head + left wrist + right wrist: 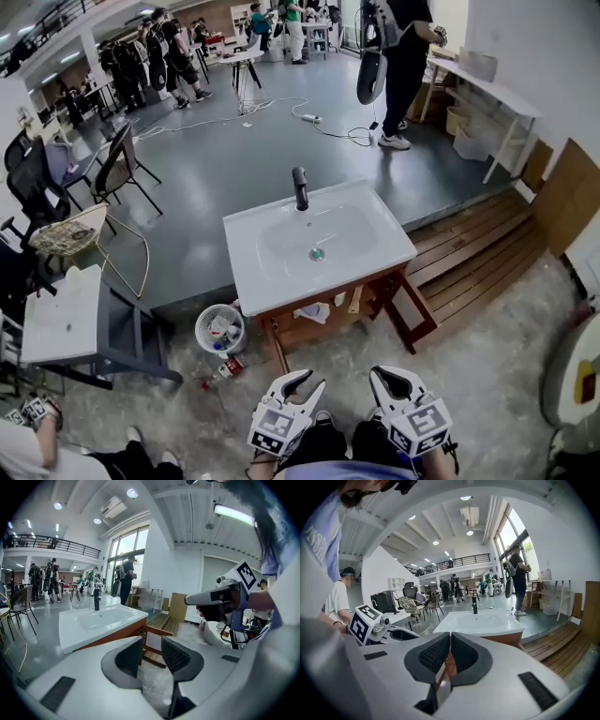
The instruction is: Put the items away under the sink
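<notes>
A white sink (272, 272) with a black faucet (300, 187) sits on a wooden cabinet (309, 328) ahead of me. Under it I see a white item (315, 313) and a pale upright one (354, 300). Both grippers hang low in the head view, short of the cabinet. My left gripper (306, 382) (152, 642) is open with nothing between its pads. The jaw tips of my right gripper (394, 375) (450, 635) meet, with nothing held. The sink (79, 625) lies ahead left in the left gripper view, and the sink (487, 620) lies straight ahead in the right gripper view.
A white mesh basket (220, 330) with trash stands left of the cabinet, a red item (225, 368) on the floor beside it. A grey table (66, 319) and chairs are at left. Wooden decking (469, 253) lies right. A person (403, 56) stands far back.
</notes>
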The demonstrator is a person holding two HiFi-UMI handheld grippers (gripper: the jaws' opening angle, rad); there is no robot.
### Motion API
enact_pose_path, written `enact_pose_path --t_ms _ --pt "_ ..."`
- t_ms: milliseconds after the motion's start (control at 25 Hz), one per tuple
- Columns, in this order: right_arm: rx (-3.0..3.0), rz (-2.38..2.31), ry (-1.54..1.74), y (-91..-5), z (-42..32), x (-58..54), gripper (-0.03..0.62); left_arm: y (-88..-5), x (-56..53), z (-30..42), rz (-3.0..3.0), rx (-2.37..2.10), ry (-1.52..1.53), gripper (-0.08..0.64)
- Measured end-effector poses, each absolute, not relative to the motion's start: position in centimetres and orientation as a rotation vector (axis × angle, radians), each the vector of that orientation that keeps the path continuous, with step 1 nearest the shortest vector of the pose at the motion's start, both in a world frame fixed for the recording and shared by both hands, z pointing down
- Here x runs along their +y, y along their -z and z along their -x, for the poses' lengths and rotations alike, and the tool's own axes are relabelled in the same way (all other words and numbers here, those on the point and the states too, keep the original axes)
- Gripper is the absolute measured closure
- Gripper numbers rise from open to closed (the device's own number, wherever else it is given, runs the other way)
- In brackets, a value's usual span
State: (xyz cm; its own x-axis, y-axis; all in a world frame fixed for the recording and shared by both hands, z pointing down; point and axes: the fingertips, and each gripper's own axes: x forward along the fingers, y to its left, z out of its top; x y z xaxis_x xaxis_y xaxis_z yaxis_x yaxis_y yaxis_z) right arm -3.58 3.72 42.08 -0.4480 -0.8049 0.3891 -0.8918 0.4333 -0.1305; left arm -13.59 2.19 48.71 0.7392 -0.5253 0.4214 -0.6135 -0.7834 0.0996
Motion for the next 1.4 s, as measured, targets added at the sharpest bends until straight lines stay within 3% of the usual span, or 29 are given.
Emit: enact_pose_path --t_ms 600,1400 --pt "-2.488 -1.307 -0.378 -39.5 3.2 9.3 0.568 -44.0 7.8 11.3 -2.737 -1.014 -0.464 0.426" --pt "-2.623 -1.175 -0.336 -39.0 -1.5 24.8 0.568 -41.4 23.9 6.9 -2.667 -1.209 -0.45 0.426"
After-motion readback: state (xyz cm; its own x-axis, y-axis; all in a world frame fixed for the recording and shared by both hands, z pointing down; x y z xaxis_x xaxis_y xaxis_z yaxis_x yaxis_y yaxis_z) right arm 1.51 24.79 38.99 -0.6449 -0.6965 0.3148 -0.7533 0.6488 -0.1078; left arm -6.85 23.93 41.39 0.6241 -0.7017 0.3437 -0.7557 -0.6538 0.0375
